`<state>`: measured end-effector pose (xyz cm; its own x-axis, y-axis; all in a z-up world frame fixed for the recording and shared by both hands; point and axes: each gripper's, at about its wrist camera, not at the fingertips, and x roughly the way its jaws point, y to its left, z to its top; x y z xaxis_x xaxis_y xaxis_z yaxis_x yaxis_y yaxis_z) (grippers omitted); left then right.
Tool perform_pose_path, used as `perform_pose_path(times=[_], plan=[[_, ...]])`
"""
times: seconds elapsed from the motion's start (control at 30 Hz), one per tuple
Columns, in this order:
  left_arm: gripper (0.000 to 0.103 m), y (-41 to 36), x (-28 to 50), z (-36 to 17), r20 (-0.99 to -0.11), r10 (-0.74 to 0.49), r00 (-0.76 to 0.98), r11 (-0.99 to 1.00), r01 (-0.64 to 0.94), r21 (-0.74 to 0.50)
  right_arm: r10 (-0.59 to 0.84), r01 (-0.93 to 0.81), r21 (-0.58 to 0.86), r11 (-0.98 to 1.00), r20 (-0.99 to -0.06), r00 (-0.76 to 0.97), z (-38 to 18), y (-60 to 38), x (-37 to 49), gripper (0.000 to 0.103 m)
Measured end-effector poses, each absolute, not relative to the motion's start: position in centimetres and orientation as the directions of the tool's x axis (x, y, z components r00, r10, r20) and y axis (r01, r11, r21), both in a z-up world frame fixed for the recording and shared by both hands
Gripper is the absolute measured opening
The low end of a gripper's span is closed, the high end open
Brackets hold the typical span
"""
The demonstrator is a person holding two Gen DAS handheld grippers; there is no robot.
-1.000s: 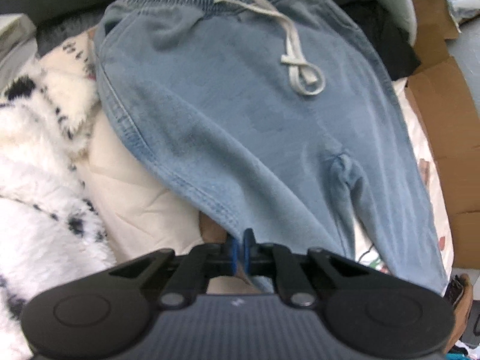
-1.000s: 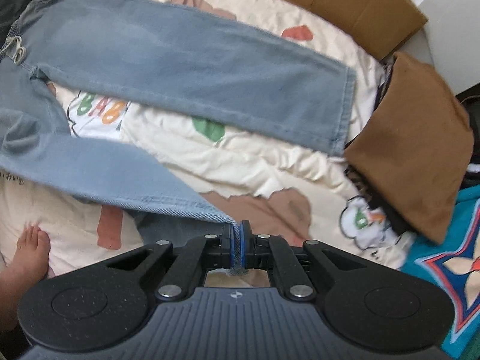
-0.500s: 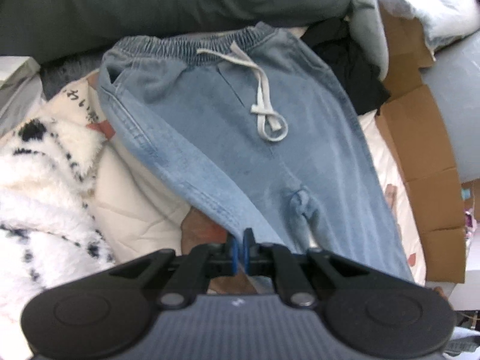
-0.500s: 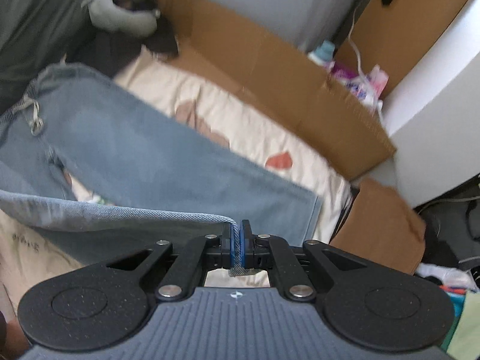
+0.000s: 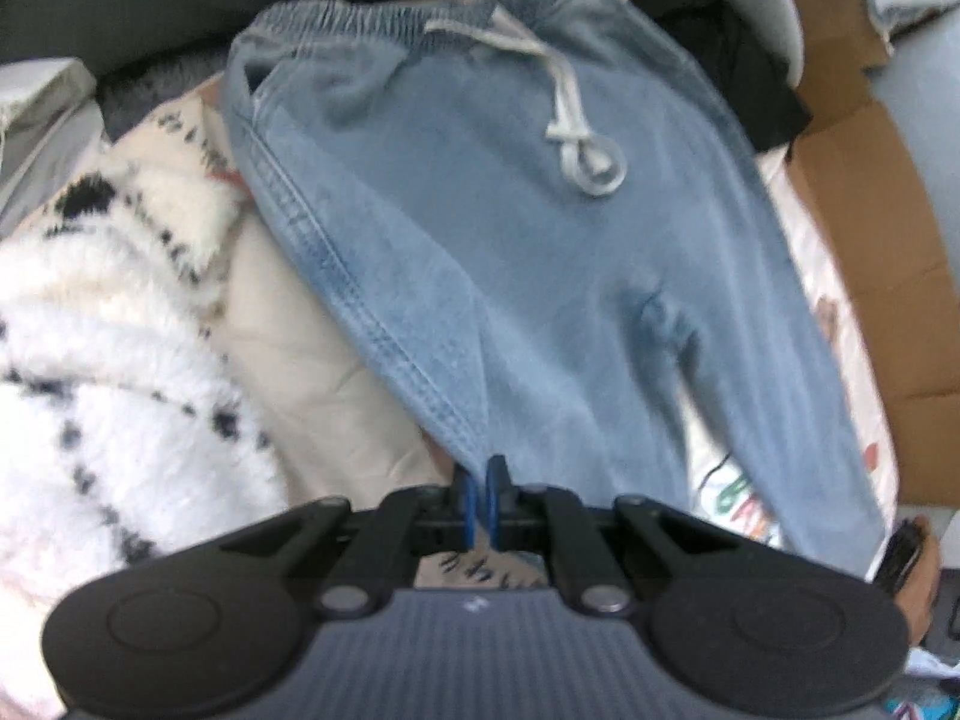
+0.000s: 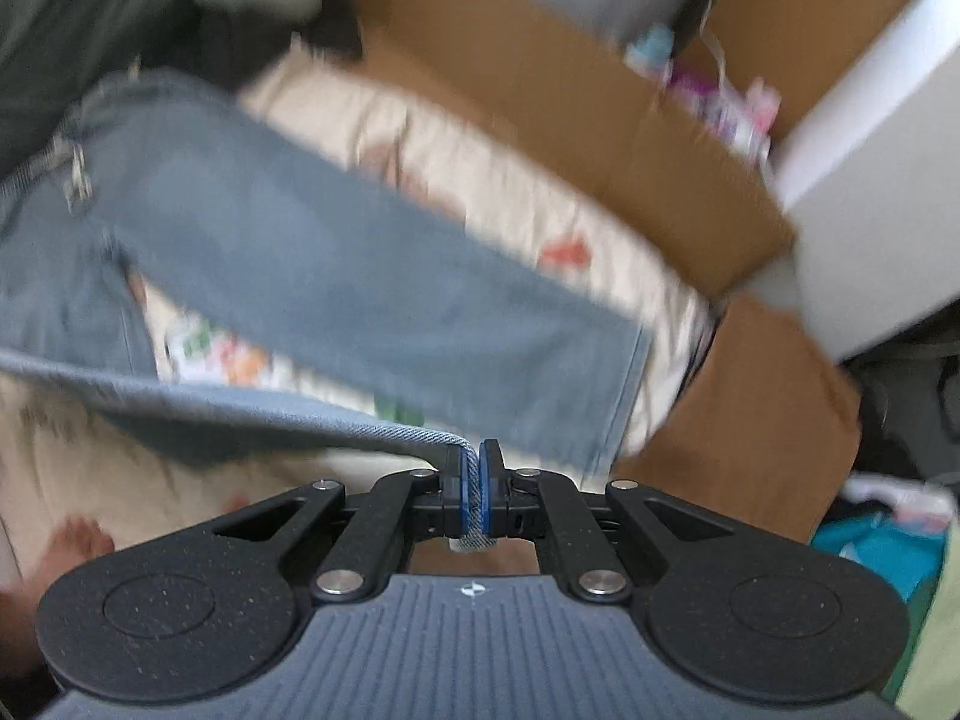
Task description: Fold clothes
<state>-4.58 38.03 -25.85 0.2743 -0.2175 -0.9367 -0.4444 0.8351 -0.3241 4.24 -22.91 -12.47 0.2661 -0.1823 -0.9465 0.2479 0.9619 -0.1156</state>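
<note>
**Blue denim trousers, one leg raised**

Item: jeans (image 5: 510, 252), elastic waistband and white drawstring (image 5: 576, 138), spread on a cream printed bedsheet (image 6: 492, 180). Left hand-held gripper (image 5: 480, 501) clenched on the side seam; right hand-held gripper (image 6: 478, 492) clenched on the near leg's hem, lifted. Far leg lies flat. Adjacent: cardboard (image 6: 570, 102), fluffy white blanket (image 5: 108, 348).

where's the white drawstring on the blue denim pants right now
In the left wrist view the white drawstring hangs from the elastic waistband, upper centre-right on the blue denim pants, knotted in a loop.
</note>
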Motion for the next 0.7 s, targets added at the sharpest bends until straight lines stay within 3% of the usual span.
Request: perform_pose_path(times=[0.23, 0.7], plan=[[0.004, 37.3, -5.0, -28.7, -0.962, -0.188, 0.195, 0.882, -0.398, -0.253, -0.098, 0.240, -0.072, 0.968, -0.990, 0.097, -19.6, -21.4, -0.3, 0.001], [0.005, 36.3, -5.1, -32.9, -0.991, -0.112, 0.067, 0.949, -0.288, -0.126, 0.060, 0.209, 0.019, 0.978, -0.980, -0.190, -27.0, -18.0, -4.2, 0.002]])
